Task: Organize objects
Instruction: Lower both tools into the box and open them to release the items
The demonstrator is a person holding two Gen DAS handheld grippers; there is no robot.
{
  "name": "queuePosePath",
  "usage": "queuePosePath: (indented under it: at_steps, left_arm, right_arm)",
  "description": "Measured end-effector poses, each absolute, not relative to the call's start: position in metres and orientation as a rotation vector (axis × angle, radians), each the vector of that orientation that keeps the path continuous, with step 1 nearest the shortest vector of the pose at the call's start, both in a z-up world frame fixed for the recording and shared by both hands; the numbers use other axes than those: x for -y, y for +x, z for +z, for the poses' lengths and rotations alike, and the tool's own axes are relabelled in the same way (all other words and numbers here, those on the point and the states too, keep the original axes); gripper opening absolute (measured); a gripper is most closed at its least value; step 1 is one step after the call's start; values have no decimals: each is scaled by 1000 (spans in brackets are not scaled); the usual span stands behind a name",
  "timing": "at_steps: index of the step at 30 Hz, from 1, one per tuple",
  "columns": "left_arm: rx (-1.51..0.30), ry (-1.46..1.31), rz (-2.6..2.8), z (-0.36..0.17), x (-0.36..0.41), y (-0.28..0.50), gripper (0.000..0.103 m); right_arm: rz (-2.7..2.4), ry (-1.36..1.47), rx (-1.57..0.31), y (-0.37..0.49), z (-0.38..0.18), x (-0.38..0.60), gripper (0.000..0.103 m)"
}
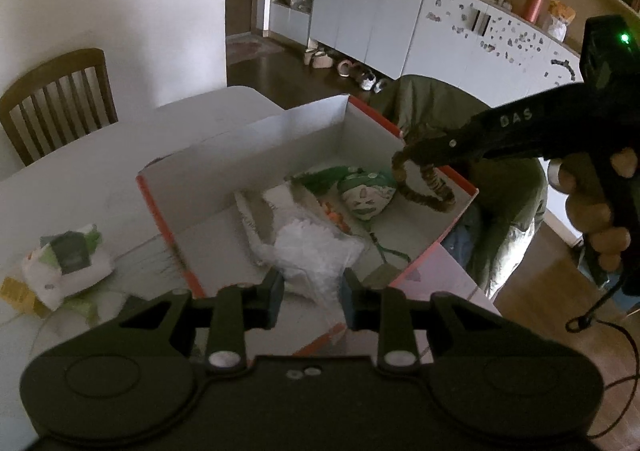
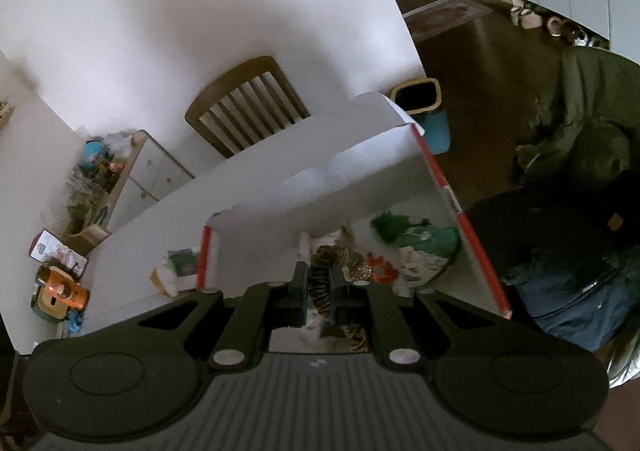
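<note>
Right tongs (image 2: 319,293) clamped on brown braided ring (image 1: 424,187), dangling over the open box (image 1: 280,155) on the worktop (image 1: 100,155). Left tongs (image 1: 311,301) pinch clear plastic bag (image 1: 308,251) lying inside the box.

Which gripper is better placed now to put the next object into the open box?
Right. The right gripper is shut on the brown ring, hanging over the open box. The left gripper holds a plastic bag at the near edge.

We note the left gripper (image 1: 310,293) clamped on a clear plastic bag (image 1: 308,251) over the box (image 1: 256,155); the right gripper (image 1: 402,155) grips a brown ring (image 1: 426,191).
</note>
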State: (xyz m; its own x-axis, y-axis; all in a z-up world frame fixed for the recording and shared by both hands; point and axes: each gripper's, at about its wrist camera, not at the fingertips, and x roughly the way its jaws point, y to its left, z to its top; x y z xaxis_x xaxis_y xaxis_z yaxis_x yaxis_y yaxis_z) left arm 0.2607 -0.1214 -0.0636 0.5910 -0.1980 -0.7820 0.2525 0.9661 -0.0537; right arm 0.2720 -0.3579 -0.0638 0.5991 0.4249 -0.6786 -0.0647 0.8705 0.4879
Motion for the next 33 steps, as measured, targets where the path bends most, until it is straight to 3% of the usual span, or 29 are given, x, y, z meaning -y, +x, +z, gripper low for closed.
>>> queuePosePath:
  at_steps: [33]
  left_arm:
    - [-1061,119,-258,-127,169,381,29]
  right_arm:
    - [372,186,-1060,310,-147,335,10]
